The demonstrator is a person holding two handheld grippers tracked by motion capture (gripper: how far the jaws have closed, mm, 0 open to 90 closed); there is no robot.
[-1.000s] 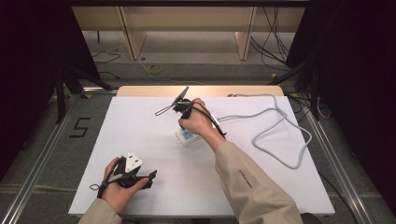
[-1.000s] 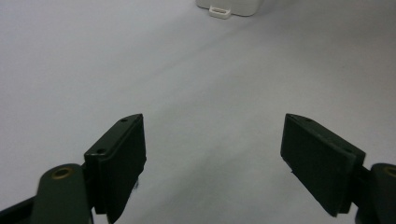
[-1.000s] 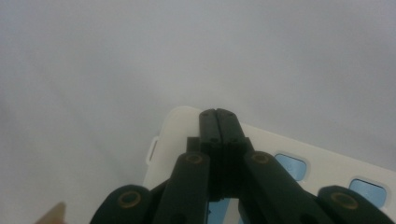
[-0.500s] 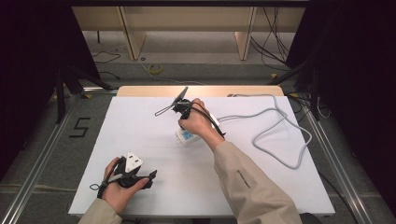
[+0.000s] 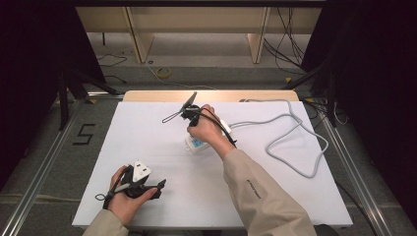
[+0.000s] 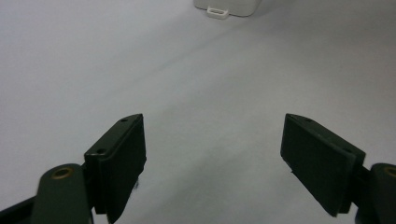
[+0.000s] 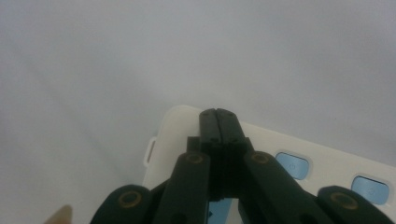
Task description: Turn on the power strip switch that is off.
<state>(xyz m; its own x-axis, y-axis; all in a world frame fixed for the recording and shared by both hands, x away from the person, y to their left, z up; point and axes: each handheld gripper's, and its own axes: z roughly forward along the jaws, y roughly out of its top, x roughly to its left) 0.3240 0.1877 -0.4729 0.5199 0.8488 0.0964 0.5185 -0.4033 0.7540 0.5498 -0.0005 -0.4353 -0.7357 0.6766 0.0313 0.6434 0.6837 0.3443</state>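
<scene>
Right gripper, jaws closed on nothing, tips apparently pressing 1 blue switch of the white power strip at mid-table; 2 switches remain beside it. Left gripper idle, jaws open.

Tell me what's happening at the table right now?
A person is working on a white power strip lying mid-table, its grey cable looping off to the right. The right gripper has its jaws shut together and its tip is over the strip's end, beside the blue switches; whether it presses anything I can't tell. The left gripper sits open near the front edge of the white table, holding nothing, aimed toward the strip.
</scene>
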